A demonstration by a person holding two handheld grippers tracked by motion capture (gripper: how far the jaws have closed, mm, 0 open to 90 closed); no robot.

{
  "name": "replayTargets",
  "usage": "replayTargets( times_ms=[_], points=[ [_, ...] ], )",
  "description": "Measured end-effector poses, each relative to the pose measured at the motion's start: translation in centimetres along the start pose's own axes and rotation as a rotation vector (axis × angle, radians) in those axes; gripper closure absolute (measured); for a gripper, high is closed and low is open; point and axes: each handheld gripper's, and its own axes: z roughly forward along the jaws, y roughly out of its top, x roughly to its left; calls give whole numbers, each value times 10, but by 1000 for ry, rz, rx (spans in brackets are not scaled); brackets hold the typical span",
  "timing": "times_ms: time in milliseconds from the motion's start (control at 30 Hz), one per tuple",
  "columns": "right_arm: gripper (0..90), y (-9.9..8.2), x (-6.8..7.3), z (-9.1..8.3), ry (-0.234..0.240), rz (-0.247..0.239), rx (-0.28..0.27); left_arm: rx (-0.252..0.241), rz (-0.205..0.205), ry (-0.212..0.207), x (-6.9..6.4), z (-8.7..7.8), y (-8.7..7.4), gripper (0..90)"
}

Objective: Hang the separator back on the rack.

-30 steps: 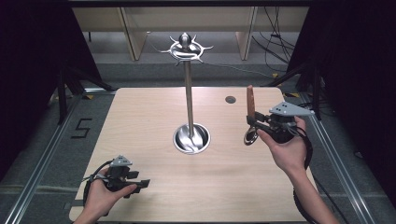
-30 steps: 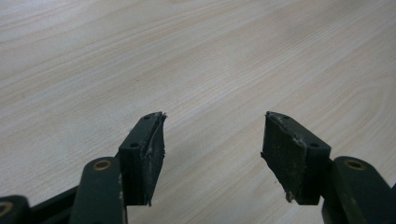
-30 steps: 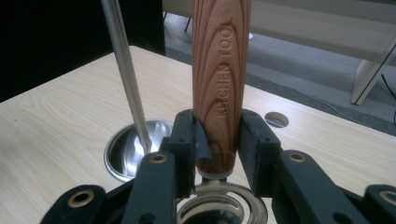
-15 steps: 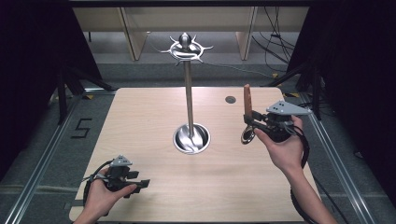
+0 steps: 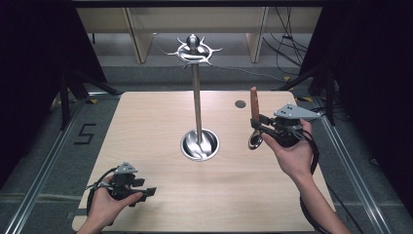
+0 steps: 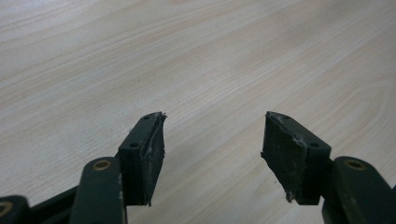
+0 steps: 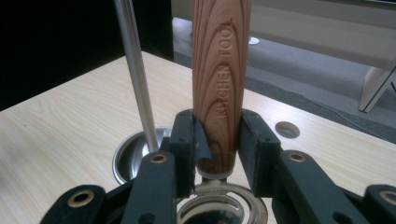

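While upright in the right claw [image 7: 217, 140], a wood-handled kitchen tool [image 7: 219, 70].

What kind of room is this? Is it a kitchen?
Probably not a kitchen, more likely a lab or test workshop. The wooden table stands between dark curtains, and loose cables lie on the floor behind it. The right gripper holds a wooden-handled kitchen tool near a metal hanging stand.

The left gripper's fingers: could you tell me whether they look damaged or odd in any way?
Yes. In the left gripper view the pads on both fingers look worn: their edges are ragged and frayed, most plainly on the right-hand one. The left gripper stands open above the bare wooden table.
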Motion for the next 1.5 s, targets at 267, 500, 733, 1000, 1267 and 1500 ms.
replayTargets(
  times_ms=[267,500,733,1000,1267,1500],
  points=[
    [693,4,4,1,1,9,-11,-3,0,4,-1,0,0,382],
    [693,10,6,1,15,-7,-14,-8,-2,0,0,0,0,382],
    [693,12,8,4,21,-20,-15,-9,-3,0,0,0,0,382],
    [693,14,14,7,22,-17,-8,-8,-3,1,-1,0,0,381],
    [693,18,14,6,27,-36,-11,-9,-5,11,0,0,0,381],
    [693,18,19,10,26,-40,-19,-9,-5,12,0,0,0,381]
  ],
)
